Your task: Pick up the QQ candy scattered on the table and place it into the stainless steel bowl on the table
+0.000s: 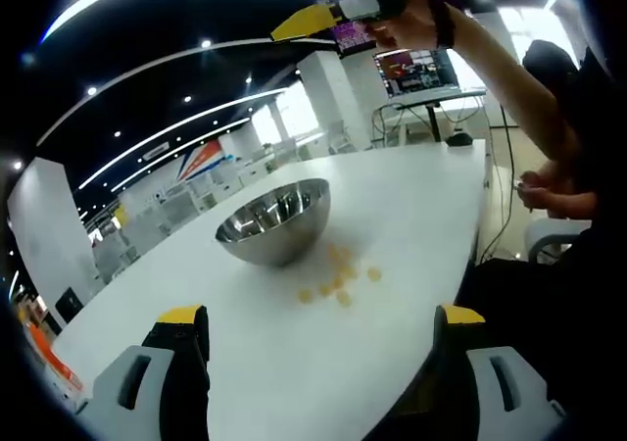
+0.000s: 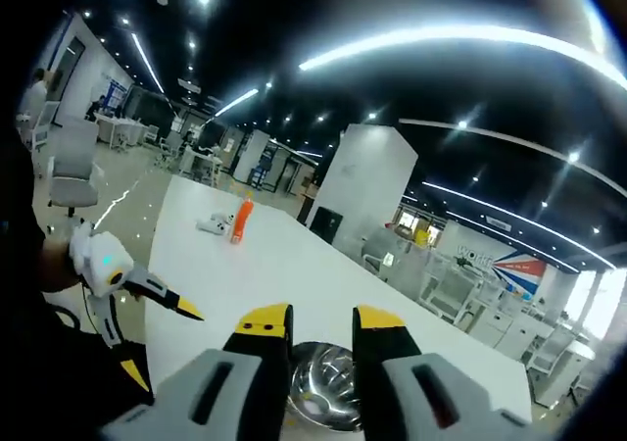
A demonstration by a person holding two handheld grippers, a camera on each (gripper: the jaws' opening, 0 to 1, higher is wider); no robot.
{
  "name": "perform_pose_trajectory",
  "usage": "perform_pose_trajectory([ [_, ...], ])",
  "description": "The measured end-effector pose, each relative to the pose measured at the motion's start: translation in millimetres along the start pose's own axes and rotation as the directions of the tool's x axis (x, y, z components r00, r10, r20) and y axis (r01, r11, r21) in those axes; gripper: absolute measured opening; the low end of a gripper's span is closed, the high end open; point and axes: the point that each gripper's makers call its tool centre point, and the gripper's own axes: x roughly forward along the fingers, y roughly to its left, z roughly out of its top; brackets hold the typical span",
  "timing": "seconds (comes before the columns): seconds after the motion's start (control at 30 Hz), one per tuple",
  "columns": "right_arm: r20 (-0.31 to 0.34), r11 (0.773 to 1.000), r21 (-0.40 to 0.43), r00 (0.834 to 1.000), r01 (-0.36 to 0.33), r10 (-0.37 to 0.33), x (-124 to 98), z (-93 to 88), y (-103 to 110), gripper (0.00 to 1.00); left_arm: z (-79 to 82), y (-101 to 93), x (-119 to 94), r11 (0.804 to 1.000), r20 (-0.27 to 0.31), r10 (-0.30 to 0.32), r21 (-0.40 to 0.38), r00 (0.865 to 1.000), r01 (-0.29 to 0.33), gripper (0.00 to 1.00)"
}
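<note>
On a long white table (image 1: 411,206) in a bright open-plan office, a polished round stainless steel bowl (image 1: 274,222) stands upright near the middle of the left gripper view, with a loose cluster of small yellow QQ candy pieces (image 1: 338,279) scattered on the tabletop just beside it, on the side nearer the camera and slightly to the right. None of the sweets can be seen inside the bowl from this angle. The left gripper (image 1: 321,316) hovers short of the candy with its two grey, yellow-tipped jaws spread wide and nothing between them. At the top of the same view, a person's hand (image 1: 416,24) holds the right gripper (image 1: 294,24) high above the table, its yellow-tipped jaws pointing left; a computer monitor (image 1: 416,72) glows on a stand beyond the table's far end.

From the right gripper view, the right gripper (image 2: 321,320) looks down the table's length with its yellow-tipped jaws a narrow gap apart and empty, the stainless steel bowl (image 2: 328,392) sitting below and between them. The left gripper (image 2: 162,338) enters from the left edge, its jaws wide apart. An orange bottle (image 2: 240,218) stands upright far down the table, next to a small white object too blurred to identify.
</note>
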Motion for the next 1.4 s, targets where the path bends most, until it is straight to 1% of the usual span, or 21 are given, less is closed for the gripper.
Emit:
perform_pose_trajectory([
  [0.2, -0.005, 0.999, -0.017, 0.999, -0.034, 0.034, -4.3, -4.1, 17.7, 0.23, 0.1, -3.4, 1.8, 1.000, -0.007, -0.007, 0.006, 1.000, 0.007, 0.95],
  [0.37, -0.014, 0.998, -0.019, 0.998, -0.056, 0.056, -5.7, -8.7, 26.1, 0.23, -0.5, -5.7, 3.0, 1.000, -0.012, -0.009, 0.007, 1.000, 0.009, 0.95],
  [0.67, -0.016, 0.997, -0.022, 0.997, -0.070, 0.070, -10.7, -10.3, 33.8, 0.23, 0.3, -7.7, 4.0, 1.000, -0.012, -0.012, 0.008, 1.000, 0.012, 0.95],
  [0.87, -0.029, 0.996, -0.044, 0.997, -0.072, 0.071, -11.7, -13.6, 39.5, 0.23, -0.8, -8.1, 3.1, 1.000, -0.014, -0.010, 0.008, 1.000, 0.010, 0.95],
  [1.27, -0.041, 0.996, -0.061, 0.997, -0.073, 0.070, -10.5, -16.2, 41.9, 0.23, -1.5, -7.2, 2.1, 1.000, -0.013, -0.008, 0.007, 1.000, 0.008, 0.95],
  [1.33, -0.043, 0.995, -0.059, 0.996, -0.078, 0.075, -10.5, -17.1, 43.1, 0.23, -1.9, -7.4, 2.2, 1.000, -0.013, -0.009, 0.006, 1.000, 0.009, 0.95],
  [1.4, -0.040, 0.994, -0.048, 0.995, -0.096, 0.094, -11.0, -17.1, 47.6, 0.23, -2.2, -7.0, 2.4, 1.000, -0.014, -0.007, 0.007, 1.000, 0.007, 0.95],
])
